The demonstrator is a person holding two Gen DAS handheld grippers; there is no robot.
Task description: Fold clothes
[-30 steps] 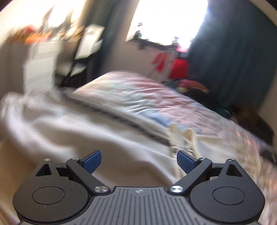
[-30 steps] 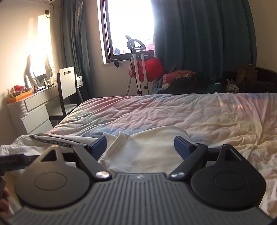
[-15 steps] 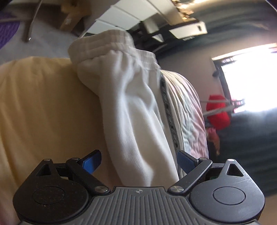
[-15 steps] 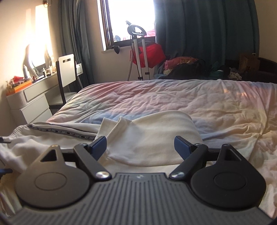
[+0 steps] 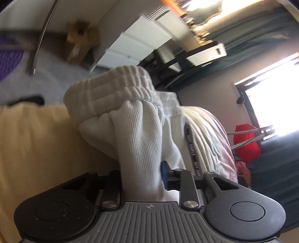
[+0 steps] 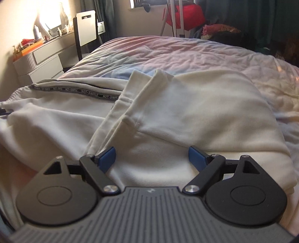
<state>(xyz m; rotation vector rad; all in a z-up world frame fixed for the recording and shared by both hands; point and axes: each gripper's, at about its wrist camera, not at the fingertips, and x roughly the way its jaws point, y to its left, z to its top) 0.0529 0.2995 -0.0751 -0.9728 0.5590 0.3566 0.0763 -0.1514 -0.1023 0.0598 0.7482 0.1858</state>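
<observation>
White sweatpants (image 6: 56,108) with a black lettered side stripe lie across the bed, their legs folded over toward the right (image 6: 205,104). In the left wrist view my left gripper (image 5: 142,175) is shut on a bunch of the ribbed white fabric (image 5: 138,142) just below the elastic waistband (image 5: 112,87), at the bed's edge; the view is rolled sideways. My right gripper (image 6: 152,158) is open, low over the folded legs, with fabric between its blue pads (image 6: 107,157).
The pants rest on a pastel duvet (image 6: 186,52). A white dresser (image 6: 43,61) and a chair (image 6: 86,31) stand left of the bed. A red bag (image 6: 188,13) and a clothes pile (image 6: 220,30) lie by the dark curtains.
My left gripper has closed on the fabric below the waistband; it was open half a second ago. My right gripper has dropped lower and closer over the folded legs, still open.
</observation>
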